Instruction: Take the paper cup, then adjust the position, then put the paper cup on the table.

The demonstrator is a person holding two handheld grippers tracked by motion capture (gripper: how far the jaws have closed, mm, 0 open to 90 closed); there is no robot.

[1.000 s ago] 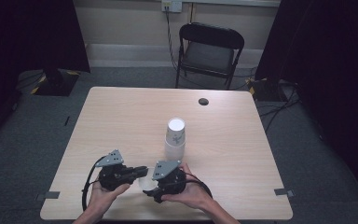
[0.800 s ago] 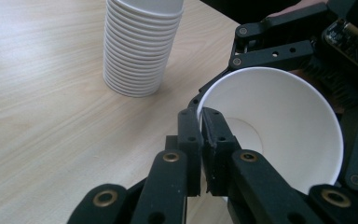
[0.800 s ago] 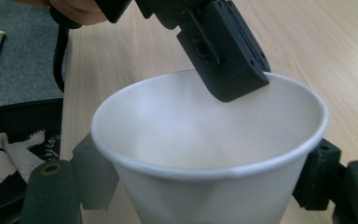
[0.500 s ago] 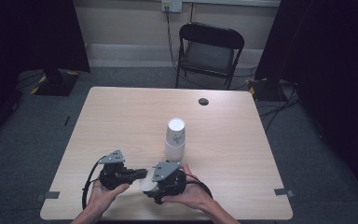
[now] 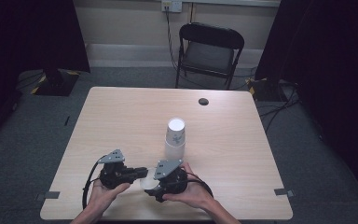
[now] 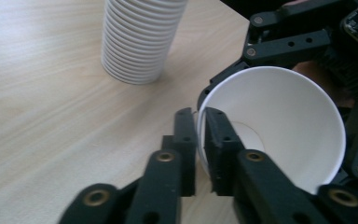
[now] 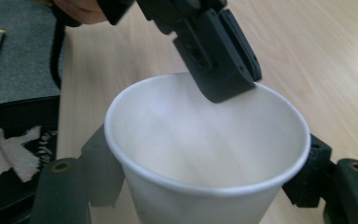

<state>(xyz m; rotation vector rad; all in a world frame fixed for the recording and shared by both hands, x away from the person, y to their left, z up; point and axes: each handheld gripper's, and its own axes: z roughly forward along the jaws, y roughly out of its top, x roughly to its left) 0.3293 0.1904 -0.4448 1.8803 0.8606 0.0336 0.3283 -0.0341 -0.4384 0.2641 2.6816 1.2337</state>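
Standing upside down near the middle of the wooden table (image 5: 121, 116), a tall stack of white paper cups (image 5: 175, 140) serves as the reference point for all else here.

Single white paper cup (image 5: 148, 183): held off the stack, on the person's side of it and just to its left in the high view, between the two grippers. Its open mouth faces the left gripper.

Right gripper (image 5: 161, 184): just on the person's side of the stack, held in the person's right hand (image 5: 193, 193). In the right gripper view its two black jaws sit against opposite sides of the cup's wall (image 7: 205, 196), gripping the cup around its body.

Left gripper (image 5: 142, 171): to the left of the single cup, farther from the stack, held in the left hand (image 5: 103, 193). In the left gripper view its jaws stand narrow, closed on the cup's rim (image 6: 270, 140), one jaw inside the mouth and one outside.

Round dark cable port (image 5: 203, 101): in the tabletop beyond the stack, toward the far edge.

Black folding chair (image 5: 209, 51): on the floor past the far edge of the table, beyond the stack.
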